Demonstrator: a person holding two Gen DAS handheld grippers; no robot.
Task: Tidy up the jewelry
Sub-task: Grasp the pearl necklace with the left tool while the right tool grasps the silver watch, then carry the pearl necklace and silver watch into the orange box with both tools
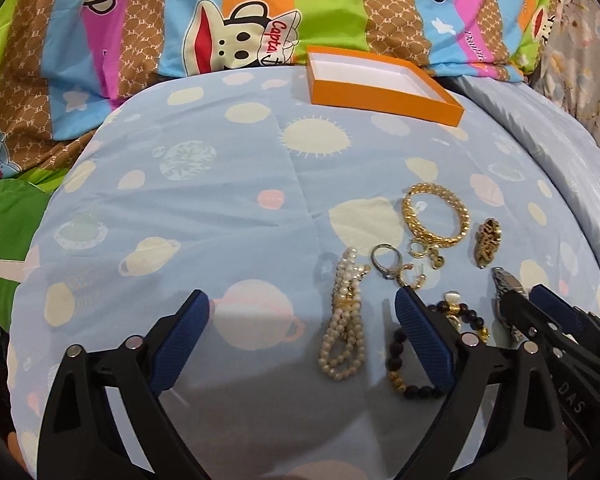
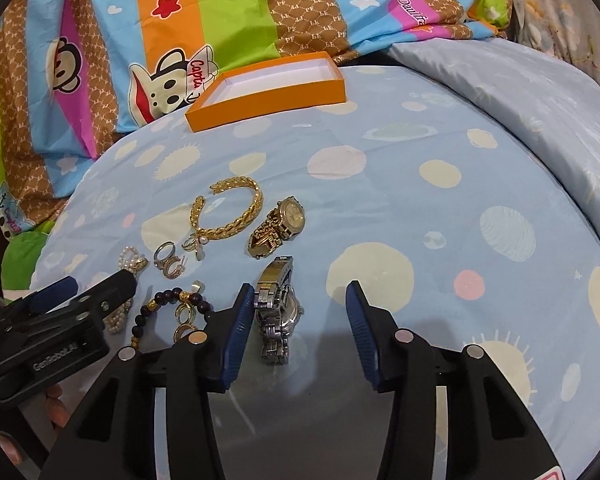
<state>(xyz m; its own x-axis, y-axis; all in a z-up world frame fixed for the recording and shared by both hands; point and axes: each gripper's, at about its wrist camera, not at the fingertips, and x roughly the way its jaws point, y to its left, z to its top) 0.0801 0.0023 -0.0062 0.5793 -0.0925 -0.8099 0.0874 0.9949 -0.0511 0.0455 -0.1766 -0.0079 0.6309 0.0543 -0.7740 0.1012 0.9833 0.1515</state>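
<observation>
Silver watch (image 2: 277, 312); beyond, orange box (image 2: 267, 94), bare-looking.

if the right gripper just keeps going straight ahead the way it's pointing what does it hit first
Probably the silver watch, which lies just inside the left finger of the open right gripper. Past it is bare blue bedding; the gold watch sits slightly left. Depth is uncertain.

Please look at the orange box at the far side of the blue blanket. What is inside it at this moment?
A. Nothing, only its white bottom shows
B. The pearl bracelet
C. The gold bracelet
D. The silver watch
A. The orange box shows only its bare white bottom, while the gold bracelet, the silver watch and the pearl bracelet all lie on the blue blanket.
</observation>
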